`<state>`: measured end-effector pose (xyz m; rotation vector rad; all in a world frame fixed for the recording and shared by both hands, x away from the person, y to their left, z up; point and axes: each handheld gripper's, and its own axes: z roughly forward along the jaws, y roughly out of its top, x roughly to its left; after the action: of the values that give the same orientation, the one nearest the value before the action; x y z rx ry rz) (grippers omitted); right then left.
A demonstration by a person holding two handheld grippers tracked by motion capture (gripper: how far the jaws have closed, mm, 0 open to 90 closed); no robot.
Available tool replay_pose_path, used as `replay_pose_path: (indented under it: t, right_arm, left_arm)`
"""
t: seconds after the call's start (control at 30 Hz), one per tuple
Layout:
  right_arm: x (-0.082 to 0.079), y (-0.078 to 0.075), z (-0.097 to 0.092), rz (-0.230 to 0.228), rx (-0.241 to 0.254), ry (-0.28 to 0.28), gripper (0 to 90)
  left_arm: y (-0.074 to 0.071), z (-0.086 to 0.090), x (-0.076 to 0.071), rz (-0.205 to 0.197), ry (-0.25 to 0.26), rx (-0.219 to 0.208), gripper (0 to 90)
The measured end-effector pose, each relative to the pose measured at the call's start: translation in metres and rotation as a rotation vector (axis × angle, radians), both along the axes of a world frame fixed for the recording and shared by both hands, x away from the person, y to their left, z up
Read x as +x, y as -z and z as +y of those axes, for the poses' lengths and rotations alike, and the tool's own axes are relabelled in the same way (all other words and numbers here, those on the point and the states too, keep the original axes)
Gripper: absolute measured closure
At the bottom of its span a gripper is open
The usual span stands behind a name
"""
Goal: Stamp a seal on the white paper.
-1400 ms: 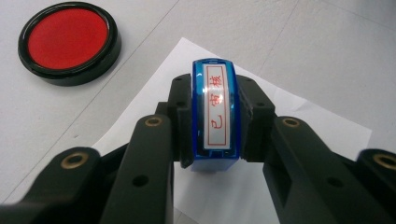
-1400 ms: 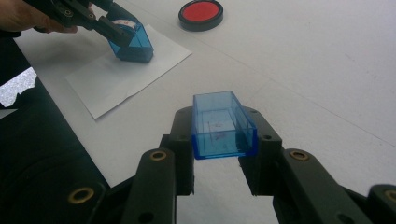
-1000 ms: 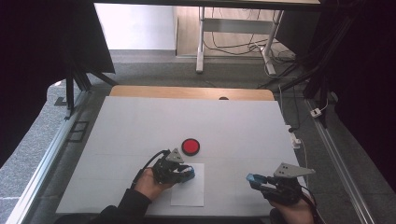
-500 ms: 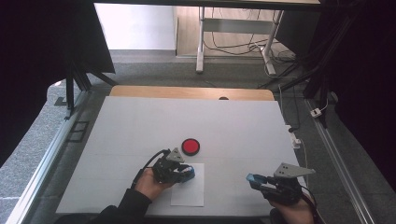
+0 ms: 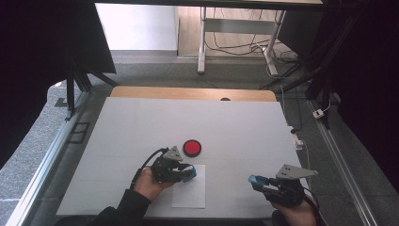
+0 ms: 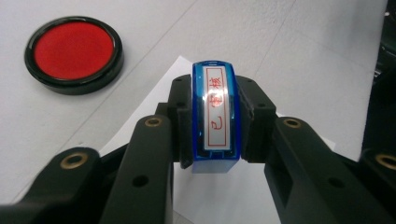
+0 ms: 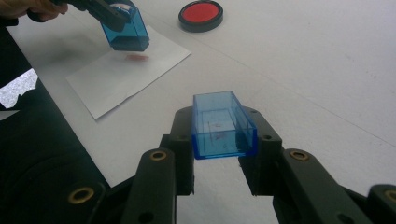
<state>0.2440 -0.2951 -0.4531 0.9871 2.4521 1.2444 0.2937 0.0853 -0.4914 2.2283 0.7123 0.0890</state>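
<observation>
High view first: we see the left gripper [image 5: 187,172] low over the white sheet of paper [image 5: 190,192], which lies near the front edge of the white table [image 5: 141,132], a little left of its middle. Its jaws pinch a blue translucent plastic stamp [image 6: 215,117] by the two long sides; a white label with red characters on the stamp's top faces the left gripper view's camera. In the right gripper view the stamp's base hangs just above the paper, apart from it, with a faint red mark [image 7: 137,57] on the sheet beneath.

We note the round red ink pad in a black rim [image 5: 192,147] just beyond the paper's far edge, toward the table's middle.

Toward the front right corner, our right gripper [image 5: 258,180] clamps a blue translucent plastic stamp cap [image 7: 223,124], its open side up, clear of the table top and well apart from the paper.
</observation>
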Motion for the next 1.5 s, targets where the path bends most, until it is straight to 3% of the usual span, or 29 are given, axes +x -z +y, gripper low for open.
replay_pose_path:
  t: [0.33,1.0,1.5]
  right_arm:
    - [0.0,0.0,0.0,0.0,-0.003,0.001,68.6]
    - [0.0,0.0,0.0,0.002,-0.001,0.002,68.6]
    - [0.001,0.0,0.0,0.009,-0.001,-0.001,68.7]
  left_arm:
    - [-0.014,0.005,-0.002,-0.027,0.022,-0.03,69.9]
    - [-0.046,0.028,-0.007,-0.077,0.038,-0.183,69.9]
    - [-0.063,0.038,-0.013,-0.12,0.07,-0.257,70.0]
